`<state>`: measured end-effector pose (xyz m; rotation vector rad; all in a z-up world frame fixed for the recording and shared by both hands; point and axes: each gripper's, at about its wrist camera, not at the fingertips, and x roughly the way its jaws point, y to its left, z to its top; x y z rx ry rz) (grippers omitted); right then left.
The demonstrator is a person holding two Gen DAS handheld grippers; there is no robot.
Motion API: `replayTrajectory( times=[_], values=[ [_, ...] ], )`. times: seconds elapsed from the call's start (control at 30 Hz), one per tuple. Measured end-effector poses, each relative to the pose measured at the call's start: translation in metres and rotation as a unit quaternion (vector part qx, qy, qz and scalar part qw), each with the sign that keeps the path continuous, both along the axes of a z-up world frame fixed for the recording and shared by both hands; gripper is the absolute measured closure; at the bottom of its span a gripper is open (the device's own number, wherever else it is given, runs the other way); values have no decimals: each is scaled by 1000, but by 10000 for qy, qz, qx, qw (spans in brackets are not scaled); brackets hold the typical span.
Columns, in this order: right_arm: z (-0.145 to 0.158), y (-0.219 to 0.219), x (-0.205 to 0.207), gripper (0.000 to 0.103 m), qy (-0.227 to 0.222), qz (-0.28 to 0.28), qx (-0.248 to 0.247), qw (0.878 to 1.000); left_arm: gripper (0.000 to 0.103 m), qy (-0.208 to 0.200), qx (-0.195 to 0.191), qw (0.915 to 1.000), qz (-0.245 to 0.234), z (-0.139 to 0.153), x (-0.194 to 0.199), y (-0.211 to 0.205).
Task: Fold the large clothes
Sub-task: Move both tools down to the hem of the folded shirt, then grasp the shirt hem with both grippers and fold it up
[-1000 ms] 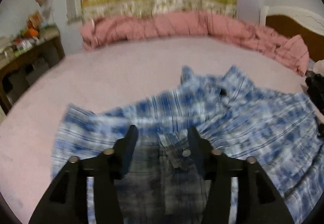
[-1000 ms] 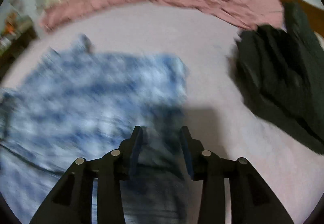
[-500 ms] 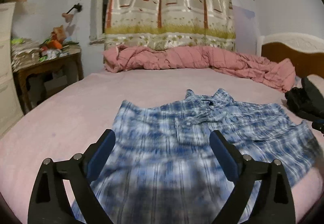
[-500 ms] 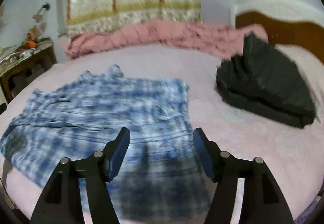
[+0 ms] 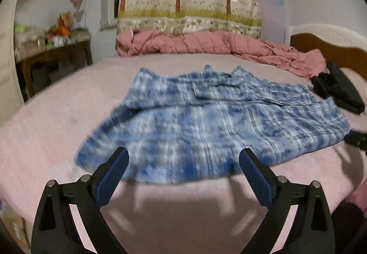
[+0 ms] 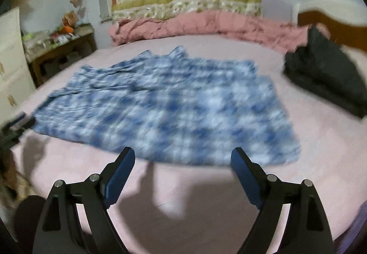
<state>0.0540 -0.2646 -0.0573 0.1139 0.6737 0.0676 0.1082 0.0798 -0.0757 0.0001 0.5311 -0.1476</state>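
Most of the pink bed [image 5: 57, 116] is taken up by one blue plaid shirt [image 5: 206, 120], which is spread flat across the middle with its collar toward the bunched pink quilt [image 5: 218, 45] at the far edge and its hem toward the cameras. A dark folded garment [image 6: 325, 79] is seen lying well apart on the right, near the headboard. The left gripper [image 5: 183, 159] and the right gripper [image 6: 182, 158] are both held above the bare sheet just short of the hem, each with its jaws spread wide and nothing between them. The step in hand is judged to be a fresh grasp for a fold. It would be done well if the hem corners were pinched evenly, both layers caught, and the cloth carried up toward the collar without being dragged.
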Motion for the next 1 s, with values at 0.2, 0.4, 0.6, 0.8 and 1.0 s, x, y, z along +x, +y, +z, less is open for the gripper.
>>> replayTrajectory(
  times=[0.2, 0.4, 0.6, 0.8, 1.0],
  values=[
    [-24, -1, -1, 16, 265, 112, 916, 9954, 7, 610, -966, 9931, -268, -24, 9, 0],
    [-30, -8, 12, 17, 150, 67, 1402, 9900, 7, 669, -1542, 9856, -196, -25, 23, 4],
    [-30, -14, 31, 52, -77, -414, 1296, 9907, 46, 660, -1790, 9814, 236, -22, 41, 12],
    [-32, -25, 24, 97, -311, -684, 1300, 9887, 102, 409, -1958, 9791, 362, -20, 31, 27],
    [-19, -3, 17, 97, -332, -780, 382, 9957, 102, -9, -1303, 9903, 473, -3, 6, 15]
  ],
)
